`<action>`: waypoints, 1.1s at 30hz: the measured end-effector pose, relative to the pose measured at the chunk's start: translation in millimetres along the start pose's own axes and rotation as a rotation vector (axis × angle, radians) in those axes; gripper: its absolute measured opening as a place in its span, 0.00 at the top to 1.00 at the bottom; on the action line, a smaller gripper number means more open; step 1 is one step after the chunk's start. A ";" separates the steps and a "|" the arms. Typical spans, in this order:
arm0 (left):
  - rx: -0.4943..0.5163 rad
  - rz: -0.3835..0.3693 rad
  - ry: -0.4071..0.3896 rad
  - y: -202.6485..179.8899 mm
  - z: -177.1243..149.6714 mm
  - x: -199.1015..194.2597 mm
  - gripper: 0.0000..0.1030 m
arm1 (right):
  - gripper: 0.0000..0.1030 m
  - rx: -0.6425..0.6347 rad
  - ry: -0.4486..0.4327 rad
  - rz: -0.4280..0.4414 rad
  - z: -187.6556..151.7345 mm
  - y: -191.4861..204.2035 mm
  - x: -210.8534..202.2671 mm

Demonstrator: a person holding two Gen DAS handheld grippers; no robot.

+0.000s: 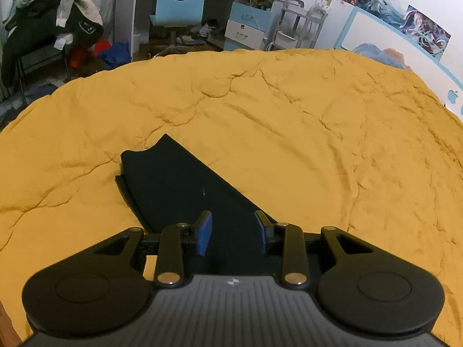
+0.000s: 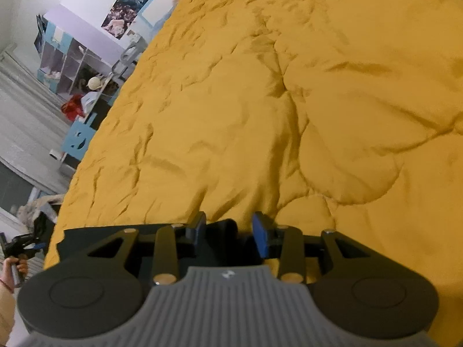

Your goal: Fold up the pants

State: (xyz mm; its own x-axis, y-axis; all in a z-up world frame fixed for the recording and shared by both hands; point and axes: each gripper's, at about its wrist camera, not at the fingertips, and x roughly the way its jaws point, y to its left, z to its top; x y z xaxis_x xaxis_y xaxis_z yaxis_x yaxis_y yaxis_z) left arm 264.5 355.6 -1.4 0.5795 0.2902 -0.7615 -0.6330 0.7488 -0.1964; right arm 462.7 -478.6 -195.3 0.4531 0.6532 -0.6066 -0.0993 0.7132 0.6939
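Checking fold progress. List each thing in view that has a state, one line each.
black pants: folded into a narrow stack, flat on the bed, edges slightly offset.
yellow quilt: spread over the bed, wrinkled.
left claw: jaws apart over the pants' near end, nothing pinched.
right claw: jaws apart, dark cloth bunched between them; grip unclear.
blue chair: upright, unoccupied.

Pants (image 1: 185, 190): dark matt cloth, smooth, flat-lying. Bed cover (image 1: 289, 121): mustard cloth, matt, creased and puckered all over. Left gripper (image 1: 234, 231): matt black plastic arms, shiny metal rivets, ribbed grey housing, blue pads. Chair (image 1: 179, 3): smooth pale-blue plastic.
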 end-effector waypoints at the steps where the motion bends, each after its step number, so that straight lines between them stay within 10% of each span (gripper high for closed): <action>1: -0.004 -0.001 0.000 0.5 -0.3 0.0 0.63 | 0.69 0.017 0.009 -0.012 -0.3 -4.9 2.7; 11: -0.019 -0.027 0.008 5.7 -5.9 -1.7 0.63 | 0.97 -0.025 -0.100 -0.038 -11.3 18.7 -30.9; 20: -0.060 -0.026 0.000 23.6 -8.2 -8.8 0.63 | 1.00 -0.097 -0.092 -0.356 -20.7 35.0 -9.9; 23: -0.062 -0.035 0.001 29.6 -10.4 -13.2 0.63 | 1.00 -0.051 -0.090 -0.343 -20.8 29.8 -15.7; 26: -0.101 -0.077 -0.001 38.2 -14.4 -16.6 0.63 | 0.94 -0.045 -0.133 -0.313 -28.8 37.8 -43.9; 28: -0.103 -0.107 0.010 38.4 -22.2 -18.3 0.63 | 0.57 -0.029 -0.165 -0.300 -42.9 44.7 -68.2; 33: -0.078 -0.208 0.046 28.5 -50.0 -22.3 0.63 | 0.56 0.106 -0.198 -0.282 -103.6 53.9 -117.1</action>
State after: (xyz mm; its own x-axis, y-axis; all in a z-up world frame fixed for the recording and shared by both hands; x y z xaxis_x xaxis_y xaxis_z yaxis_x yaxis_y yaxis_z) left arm 207.8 340.7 -21.0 0.6788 0.1054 -0.7267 -0.5413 0.7406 -0.3982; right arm 312.5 -490.4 -127.1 0.6134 0.3653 -0.7002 0.1415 0.8214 0.5525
